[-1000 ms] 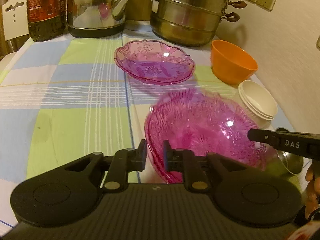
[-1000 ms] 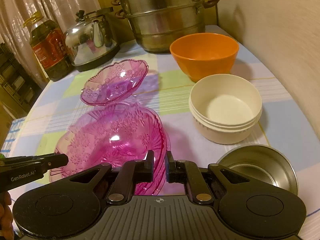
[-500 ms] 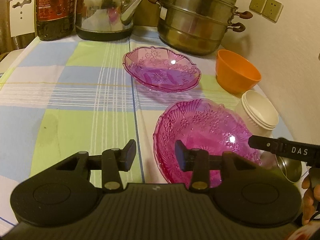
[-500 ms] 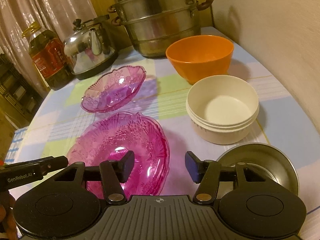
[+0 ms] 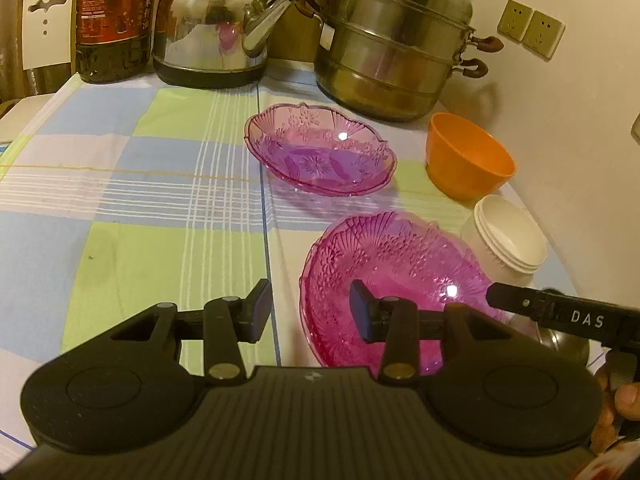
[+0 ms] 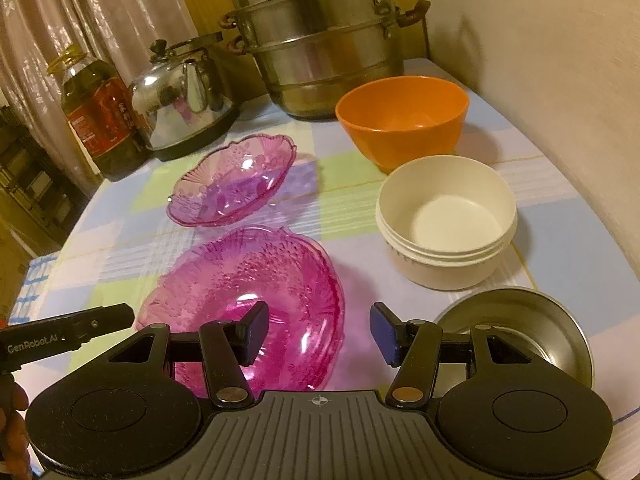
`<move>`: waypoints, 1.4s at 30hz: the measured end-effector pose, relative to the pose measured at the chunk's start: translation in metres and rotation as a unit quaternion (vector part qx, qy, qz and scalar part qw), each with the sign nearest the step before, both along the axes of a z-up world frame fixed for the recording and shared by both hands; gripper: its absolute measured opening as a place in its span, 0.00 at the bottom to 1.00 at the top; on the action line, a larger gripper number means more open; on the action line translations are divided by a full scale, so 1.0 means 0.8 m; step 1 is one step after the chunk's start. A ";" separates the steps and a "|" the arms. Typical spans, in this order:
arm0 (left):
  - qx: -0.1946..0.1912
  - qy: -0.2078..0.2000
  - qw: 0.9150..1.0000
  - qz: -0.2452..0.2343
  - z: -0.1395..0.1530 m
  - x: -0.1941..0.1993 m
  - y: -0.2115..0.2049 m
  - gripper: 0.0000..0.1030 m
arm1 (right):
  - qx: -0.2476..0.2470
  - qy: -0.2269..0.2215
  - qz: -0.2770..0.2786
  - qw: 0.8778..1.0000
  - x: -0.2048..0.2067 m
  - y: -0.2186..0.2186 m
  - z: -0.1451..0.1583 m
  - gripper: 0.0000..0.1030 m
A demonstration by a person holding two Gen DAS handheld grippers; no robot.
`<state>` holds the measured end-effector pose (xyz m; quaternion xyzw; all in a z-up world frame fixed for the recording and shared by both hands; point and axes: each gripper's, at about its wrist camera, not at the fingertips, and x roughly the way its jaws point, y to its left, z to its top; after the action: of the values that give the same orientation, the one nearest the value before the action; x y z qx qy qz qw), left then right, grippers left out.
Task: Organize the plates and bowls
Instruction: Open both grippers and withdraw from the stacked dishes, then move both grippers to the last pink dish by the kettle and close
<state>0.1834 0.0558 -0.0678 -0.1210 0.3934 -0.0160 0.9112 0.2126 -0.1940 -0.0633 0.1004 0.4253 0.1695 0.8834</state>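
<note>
Steamer pot, kettle and oil bottle line the upper frame. Orange bowl, white bowls and steel bowl stand right. Magenta dish, patterned, translucent, lies low centre; paler pink dish sits beyond. Left gripper and right gripper jaws apart, holding nothing.
</note>
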 end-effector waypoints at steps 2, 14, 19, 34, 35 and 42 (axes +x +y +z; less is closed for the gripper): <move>-0.008 -0.004 1.000 0.004 0.004 0.001 0.002 0.37 | 0.006 -0.002 0.002 1.000 0.001 0.002 0.004 0.55; -0.020 -0.003 1.000 0.024 0.024 0.057 0.034 0.37 | 0.033 -0.018 0.019 0.999 0.049 0.032 0.033 0.54; -0.027 -0.004 0.999 0.041 0.026 0.096 0.052 0.37 | 0.042 -0.008 0.018 0.999 0.096 0.048 0.037 0.54; -0.062 0.014 0.996 0.065 -0.016 0.188 0.082 0.36 | 0.066 0.052 0.006 0.996 0.207 0.076 -0.006 0.54; -0.064 0.015 0.996 0.067 -0.019 0.192 0.084 0.36 | 0.066 0.055 0.006 0.996 0.211 0.077 -0.010 0.54; -0.089 0.026 0.993 0.078 -0.039 0.213 0.094 0.35 | 0.062 0.077 0.000 0.995 0.239 0.082 -0.034 0.54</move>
<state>0.3540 0.1309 -0.0994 -0.2324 0.4033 0.0238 0.8847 0.4035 -0.1287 -0.0907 0.1681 0.4809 0.1873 0.8399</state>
